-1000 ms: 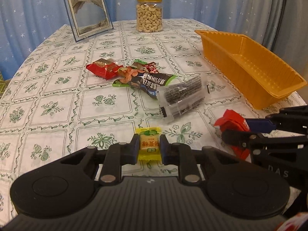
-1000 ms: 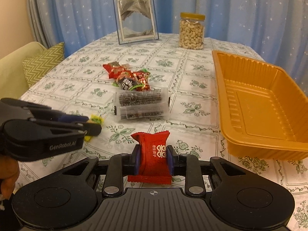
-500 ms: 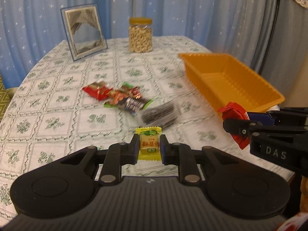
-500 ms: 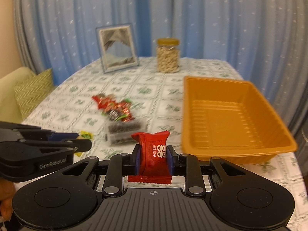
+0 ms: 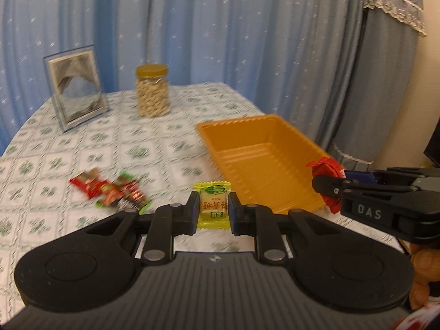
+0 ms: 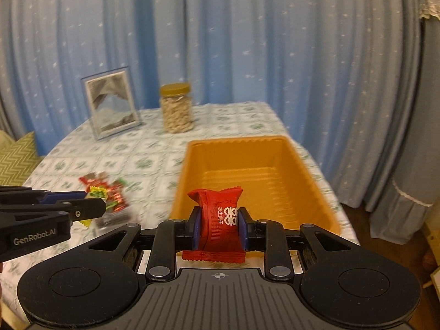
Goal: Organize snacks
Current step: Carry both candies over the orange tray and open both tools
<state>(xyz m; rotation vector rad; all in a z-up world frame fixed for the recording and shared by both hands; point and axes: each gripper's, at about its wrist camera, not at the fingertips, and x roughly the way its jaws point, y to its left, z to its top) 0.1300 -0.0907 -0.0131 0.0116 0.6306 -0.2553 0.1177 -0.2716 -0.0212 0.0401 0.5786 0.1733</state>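
Note:
My left gripper is shut on a small yellow candy packet, held in the air above the table. My right gripper is shut on a red snack packet, raised in front of the near end of the orange tray. In the left wrist view the right gripper with its red packet hangs by the orange tray's near right corner. The left gripper shows at the left of the right wrist view. A pile of snack packets lies on the tablecloth left of the tray.
A jar of nuts and a standing picture frame are at the far side of the table. Blue curtains hang behind. A sofa cushion lies off the table's left edge. The tray holds nothing visible.
Both grippers rose and moved toward the tray, each keeping its packet. The table and snack pile now lie lower and farther off in both views.

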